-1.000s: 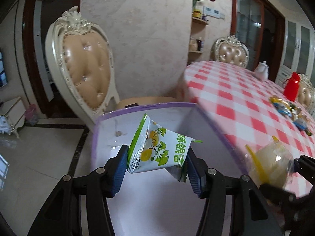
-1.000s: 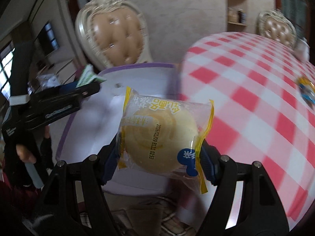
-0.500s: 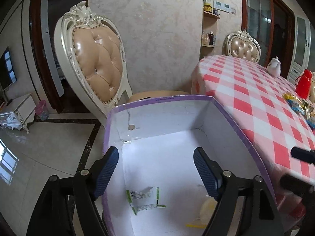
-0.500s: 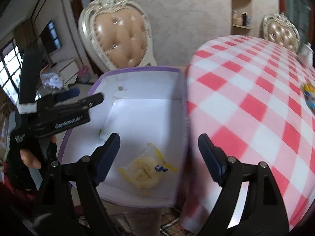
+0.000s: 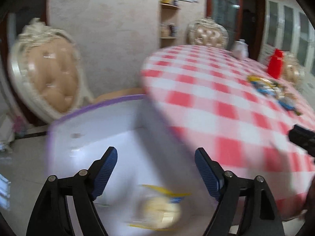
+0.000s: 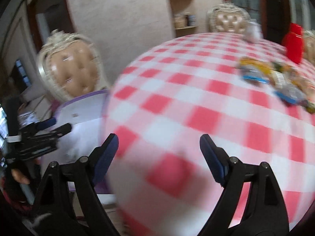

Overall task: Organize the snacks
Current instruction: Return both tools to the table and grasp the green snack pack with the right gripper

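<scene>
Over the checked table (image 6: 177,102), both grippers (image 5: 155,169) (image 6: 158,153) opening, empty; next: reach squarely toward the snack pile (image 6: 275,76).

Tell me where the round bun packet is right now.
The bun packet lies on the floor of the white box beside the checked table, at the bottom middle of the left wrist view, below the open left gripper.

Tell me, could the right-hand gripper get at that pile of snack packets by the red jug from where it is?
Probably yes. The right gripper is empty, its fingers opening, and only bare checked tablecloth lies between it and the snack packets. It must travel across the table first, though.
</scene>
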